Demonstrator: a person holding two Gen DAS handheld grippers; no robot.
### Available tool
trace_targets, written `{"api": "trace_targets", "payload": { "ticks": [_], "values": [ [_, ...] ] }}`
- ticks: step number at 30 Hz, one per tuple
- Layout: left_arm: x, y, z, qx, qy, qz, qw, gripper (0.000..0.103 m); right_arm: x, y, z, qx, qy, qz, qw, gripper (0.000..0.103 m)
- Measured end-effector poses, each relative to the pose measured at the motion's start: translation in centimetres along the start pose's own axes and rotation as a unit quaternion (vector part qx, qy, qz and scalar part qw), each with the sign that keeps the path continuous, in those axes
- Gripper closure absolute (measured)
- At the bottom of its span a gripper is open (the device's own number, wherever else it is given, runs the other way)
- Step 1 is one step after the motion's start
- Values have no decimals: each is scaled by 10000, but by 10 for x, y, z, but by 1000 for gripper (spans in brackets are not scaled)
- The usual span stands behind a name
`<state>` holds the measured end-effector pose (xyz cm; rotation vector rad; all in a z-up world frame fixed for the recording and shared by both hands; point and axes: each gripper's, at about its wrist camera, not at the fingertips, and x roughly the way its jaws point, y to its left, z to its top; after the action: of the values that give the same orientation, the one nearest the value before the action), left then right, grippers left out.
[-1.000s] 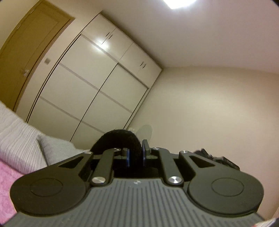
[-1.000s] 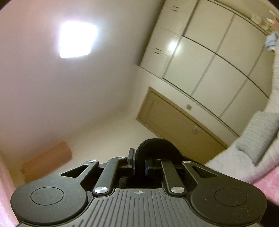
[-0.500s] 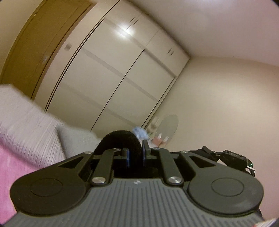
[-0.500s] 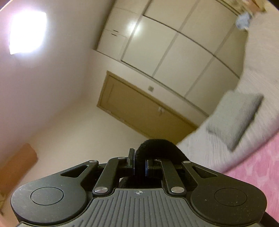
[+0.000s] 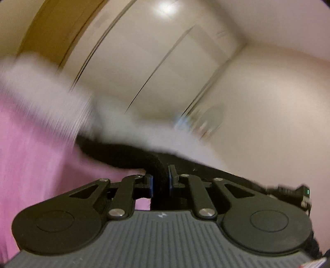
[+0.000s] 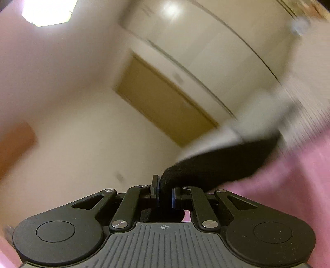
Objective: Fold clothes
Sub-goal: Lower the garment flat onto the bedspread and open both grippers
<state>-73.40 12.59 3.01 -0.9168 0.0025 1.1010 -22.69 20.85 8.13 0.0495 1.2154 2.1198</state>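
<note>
Blurred wardrobe [image 5: 156, 68], pink bedding [image 5: 31, 165], black garment [image 6: 222, 162] edge clamped, rest cut off

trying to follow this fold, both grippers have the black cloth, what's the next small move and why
Probably lower the black cloth onto the pink bedding before releasing. The left gripper and right gripper each pinch an edge, and the cloth hangs just above the pink surface, not yet flat.

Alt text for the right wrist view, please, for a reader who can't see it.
The right gripper has its jaws shut on a fold of black cloth that trails off to the right over a pink bedspread. Behind, blurred, are a brown door, pale wardrobe doors and a ceiling light.
</note>
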Motion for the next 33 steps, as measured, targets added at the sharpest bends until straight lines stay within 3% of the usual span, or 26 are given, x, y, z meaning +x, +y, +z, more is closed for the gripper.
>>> {"api": "trace_targets", "payload": {
  "ticks": [2,3,5,7,8,11,14,22,24,29,30,33],
  "values": [
    [17,52,-60,-437,806,913,9916,91,26,-49,-62,420,1092,-667,9909,93],
    [24,73,-88,-540,1231,1342,9818,91,42,-75,-93,690,1687,-1031,9778,93],
    [34,105,-136,-566,1977,2052,9569,97,64,-131,-159,1318,2540,-1986,9374,84],
    [35,121,-167,-469,2437,2344,9399,97,77,-165,-205,1402,3137,-2679,9001,84],
    [38,126,-173,-424,2545,2391,9361,96,76,-175,-220,1486,3204,-2811,8923,84],
    [53,138,-180,-343,2617,2389,9345,94,53,-192,-257,1783,3048,-2922,8888,83],
    [69,148,-191,-252,2617,2312,9367,81,36,-209,-280,1618,2732,-3097,8963,83],
    [122,192,-224,139,2779,2351,9313,80,11,-238,-341,1547,1851,-3268,9138,83],
    [129,198,-233,202,2920,2341,9271,78,18,-250,-349,1625,1805,-3449,9067,83],
    [126,202,-223,279,3450,2200,9120,80,24,-254,-354,2032,1855,-4090,8701,74],
    [121,198,-214,376,3410,2116,9152,82,25,-246,-348,1963,1889,-4223,8646,74],
    [112,187,-184,710,3035,1755,9338,82,33,-215,-331,1382,1528,-4183,8846,74]
  ]
}}
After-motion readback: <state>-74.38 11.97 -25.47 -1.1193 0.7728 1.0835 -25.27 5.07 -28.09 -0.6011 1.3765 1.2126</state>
